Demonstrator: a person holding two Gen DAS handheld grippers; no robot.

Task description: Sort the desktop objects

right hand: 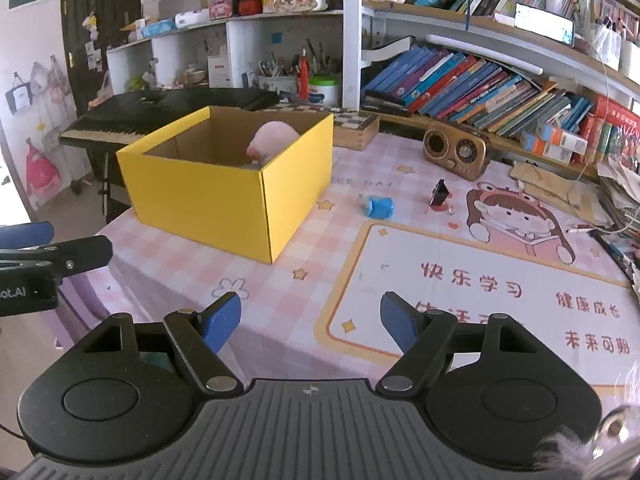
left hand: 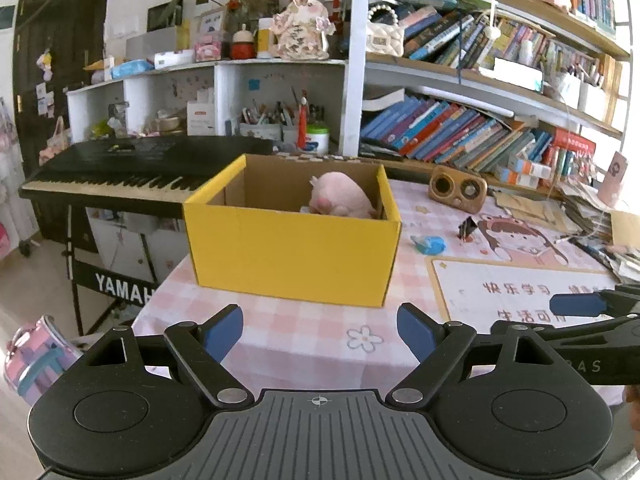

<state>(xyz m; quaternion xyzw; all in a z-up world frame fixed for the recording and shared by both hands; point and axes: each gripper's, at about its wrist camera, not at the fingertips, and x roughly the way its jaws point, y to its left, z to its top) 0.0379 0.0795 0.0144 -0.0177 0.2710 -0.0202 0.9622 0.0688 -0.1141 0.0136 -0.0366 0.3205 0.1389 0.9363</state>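
A yellow cardboard box (left hand: 292, 256) (right hand: 208, 196) stands open on the pink checked tablecloth, with a pink plush toy (left hand: 340, 200) (right hand: 272, 142) lying inside. To its right lie a small blue object (left hand: 430, 245) (right hand: 378, 207) and a black binder clip (left hand: 466, 229) (right hand: 439, 193). Further back sits a brown retro radio (left hand: 458, 189) (right hand: 456, 152). My left gripper (left hand: 320, 334) is open over the table's near edge, in front of the box, nothing between its fingers. My right gripper (right hand: 310, 324) is also open and empty, over the printed desk mat (right hand: 480, 292).
A black keyboard piano (left hand: 132, 172) stands left of the table. Bookshelves (left hand: 460, 132) crowded with books line the back and right. Piles of paper (right hand: 616, 196) sit at the table's right edge. A wooden chessboard box (right hand: 356, 126) lies behind the yellow box.
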